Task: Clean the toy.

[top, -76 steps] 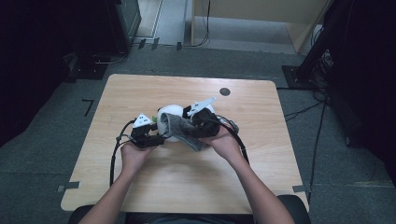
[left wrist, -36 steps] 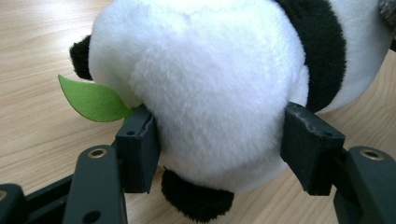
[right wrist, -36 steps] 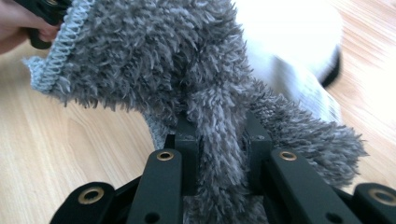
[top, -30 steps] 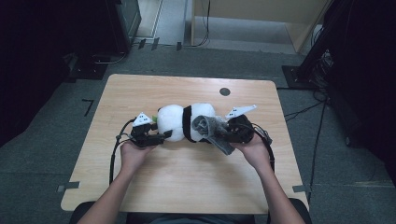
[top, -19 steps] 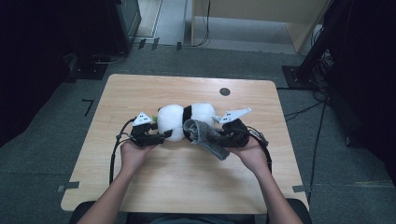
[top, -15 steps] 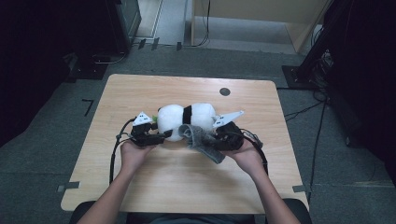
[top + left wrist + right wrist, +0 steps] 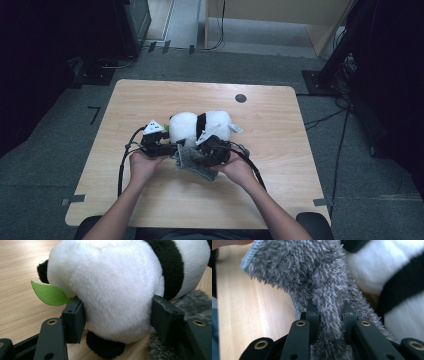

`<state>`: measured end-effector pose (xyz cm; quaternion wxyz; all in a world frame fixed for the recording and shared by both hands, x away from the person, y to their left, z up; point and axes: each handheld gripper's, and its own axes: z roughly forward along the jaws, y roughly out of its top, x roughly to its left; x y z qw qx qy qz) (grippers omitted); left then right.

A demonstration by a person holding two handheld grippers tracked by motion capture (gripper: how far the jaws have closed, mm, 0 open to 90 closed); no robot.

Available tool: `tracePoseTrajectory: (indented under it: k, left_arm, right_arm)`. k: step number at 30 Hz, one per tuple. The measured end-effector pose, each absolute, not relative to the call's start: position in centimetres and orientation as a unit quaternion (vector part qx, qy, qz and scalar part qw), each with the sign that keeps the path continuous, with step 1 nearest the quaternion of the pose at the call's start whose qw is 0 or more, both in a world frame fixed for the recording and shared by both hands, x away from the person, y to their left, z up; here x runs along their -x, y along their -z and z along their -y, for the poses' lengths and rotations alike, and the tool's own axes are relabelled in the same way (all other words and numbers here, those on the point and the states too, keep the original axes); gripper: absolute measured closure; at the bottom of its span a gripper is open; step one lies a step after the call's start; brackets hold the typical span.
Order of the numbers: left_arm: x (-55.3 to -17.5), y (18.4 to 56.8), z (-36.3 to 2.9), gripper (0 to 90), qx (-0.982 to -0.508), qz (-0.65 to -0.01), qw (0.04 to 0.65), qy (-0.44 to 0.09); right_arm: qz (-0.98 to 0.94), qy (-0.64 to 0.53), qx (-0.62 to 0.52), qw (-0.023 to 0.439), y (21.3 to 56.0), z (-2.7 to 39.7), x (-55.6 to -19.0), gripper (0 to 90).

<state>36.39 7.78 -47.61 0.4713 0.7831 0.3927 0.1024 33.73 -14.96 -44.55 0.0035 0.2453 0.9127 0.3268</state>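
This looks like a lab or recording room, not a home. A plain wooden table (image 7: 150, 105) with a round cable hole (image 7: 241, 98) stands on grey carpet tiles (image 7: 60, 145). Tape marks (image 7: 74, 200) fix its place on the floor. Cables (image 7: 320, 120) run to dark equipment stands (image 7: 340, 55) around it.

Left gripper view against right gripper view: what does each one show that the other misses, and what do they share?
The left gripper view alone has the left gripper with its jaws pressed against the sides of the white and black plush panda, plus the green felt leaf at the toy's side. The right gripper view alone has the right gripper clamped on a fold of the fluffy grey cloth and that cloth's stitched edge. Both share the panda, the grey cloth and the light wooden table.
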Motion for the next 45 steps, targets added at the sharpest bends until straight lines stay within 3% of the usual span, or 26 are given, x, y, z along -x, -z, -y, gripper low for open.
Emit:
tracePoseTrajectory:
  k: [12, 38, 45]
  left_arm:
    - [-36.3, 47.8, -7.8, 34.9, -0.782, -0.394, 0.471, -0.104]
    - [-36.3, 47.9, -8.1, 35.0, -0.783, -0.392, 0.471, -0.101]
    - [-36.4, 47.9, -8.1, 35.0, -0.784, -0.392, 0.471, -0.1]
  right_arm:
    - [-0.911, -0.321, -0.258, 0.038, 45.7, 14.0, -35.1, 74.8]
    - [-0.873, -0.328, -0.352, 0.075, 44.6, 26.1, -32.8, 74.6]
    - [-0.873, -0.334, -0.347, 0.07, 44.5, 26.6, -32.7, 75.0]
